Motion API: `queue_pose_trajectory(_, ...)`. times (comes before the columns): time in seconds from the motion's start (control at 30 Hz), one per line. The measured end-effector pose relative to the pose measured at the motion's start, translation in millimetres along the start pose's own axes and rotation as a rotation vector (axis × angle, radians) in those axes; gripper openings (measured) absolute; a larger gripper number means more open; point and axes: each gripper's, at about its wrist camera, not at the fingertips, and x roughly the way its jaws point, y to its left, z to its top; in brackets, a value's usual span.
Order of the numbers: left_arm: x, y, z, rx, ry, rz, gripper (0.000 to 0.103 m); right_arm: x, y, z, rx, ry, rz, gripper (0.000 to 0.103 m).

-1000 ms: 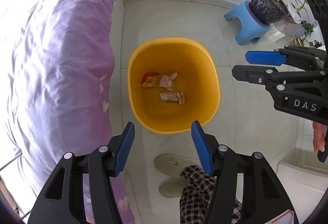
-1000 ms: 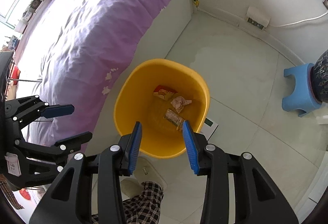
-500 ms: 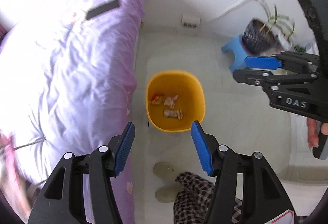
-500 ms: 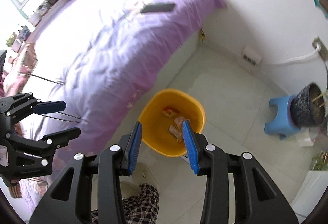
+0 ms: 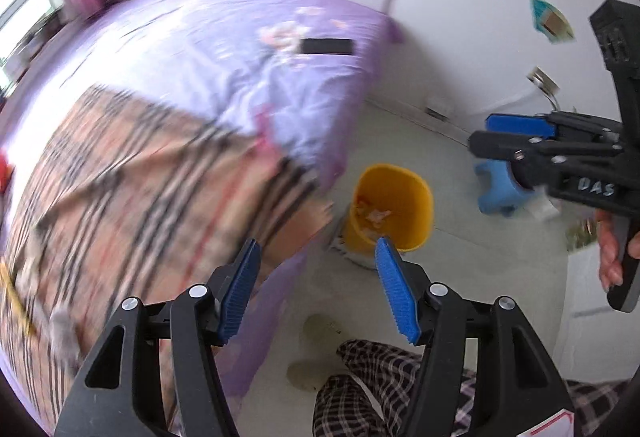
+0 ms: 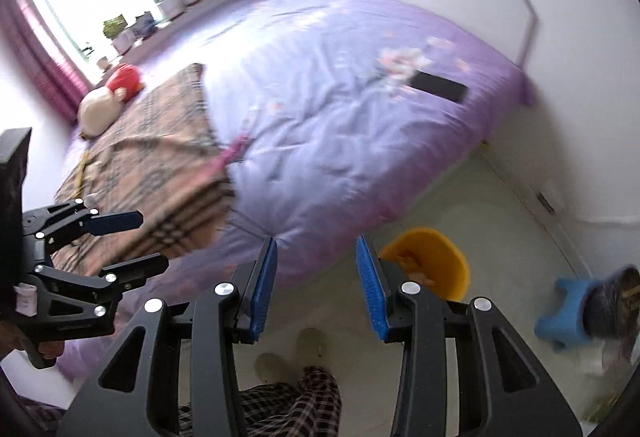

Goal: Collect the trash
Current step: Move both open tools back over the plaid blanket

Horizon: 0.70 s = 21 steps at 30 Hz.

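Though blurred, yellow bin upright, mouth upward.

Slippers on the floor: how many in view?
2. Both pale slippers sit side by side on the tile by the person's plaid trouser leg: one nearer the yellow bin at, the other closer to the camera at. Nothing suggests more, though the bed could hide some.
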Motion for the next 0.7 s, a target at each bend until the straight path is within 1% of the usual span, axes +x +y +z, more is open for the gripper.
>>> queue_pose_trajectory(0.23, -36.6, 48.8, -43.8, -0.198, -0.031, 0.097, 0.06, 4.8, 64.5, 13.4, -0.151, 0.015, 0.097, 0.043)
queue_pose_trajectory(0.37, -53.7, 73.0, -73.2, -0.326, -0.042, 0.15, 0.06, 7.9, 102.6, 17.0, -0.245, 0.031, 0.153, 0.043)
queue_pose_trajectory(0.5, -72.7, 98.2, -109.9, -0.455, -0.048, 0.199, 0.06, 8.7, 133.7, 19.6, -0.319, 0.04, 0.204, 0.043)
queue_pose_trajectory(0.57, -77.9, 108.6, -127.1, -0.522, -0.048, 0.222, 0.06, 10.5, 150.1, 21.6, -0.358, 0.043, 0.229, 0.043)
queue_pose_trajectory(0.7, -81.9, 125.3, -153.8, -0.624, -0.045, 0.26, 0.06, 18.5, 180.6, 24.5, -0.428, 0.055, 0.281, 0.043)
